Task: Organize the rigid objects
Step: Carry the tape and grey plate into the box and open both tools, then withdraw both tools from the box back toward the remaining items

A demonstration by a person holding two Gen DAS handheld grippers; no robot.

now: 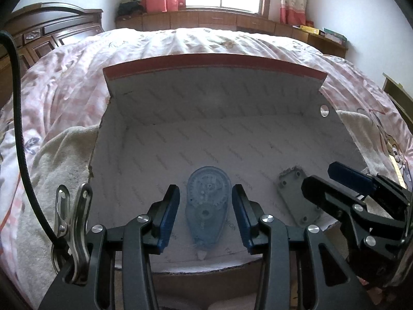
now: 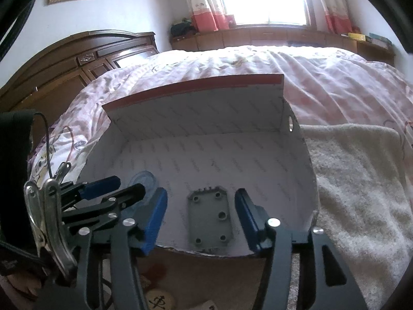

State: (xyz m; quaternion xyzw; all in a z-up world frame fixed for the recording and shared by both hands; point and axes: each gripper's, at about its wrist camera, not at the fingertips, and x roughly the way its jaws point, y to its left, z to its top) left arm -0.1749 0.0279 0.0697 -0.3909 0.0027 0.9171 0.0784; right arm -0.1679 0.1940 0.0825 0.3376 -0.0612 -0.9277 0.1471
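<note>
An open cardboard box (image 1: pixel 206 60) with a white inside and a red rim lies on the bed. On its floor a translucent blue correction-tape dispenser (image 1: pixel 209 206) lies between the fingers of my left gripper (image 1: pixel 205 188); a gap shows at the left pad, so it is open. A grey metal plate (image 2: pixel 210 219) with holes rests near the box's front edge. My right gripper (image 2: pixel 201 193) straddles the plate with clear gaps on both sides, open. The left wrist view shows the plate (image 1: pixel 296 199) beside the right gripper (image 1: pixel 318 175). The right wrist view shows the left gripper (image 2: pixel 130 184) partly hiding the dispenser (image 2: pixel 144 178).
The box sits on a cream towel (image 2: pixel 361 180) spread over a pink quilt (image 1: pixel 64 82). A dark wooden headboard (image 2: pixel 77 59) stands at the left, a window cabinet (image 1: pixel 206 20) at the far end. A round wooden piece (image 2: pixel 160 299) lies below the box front.
</note>
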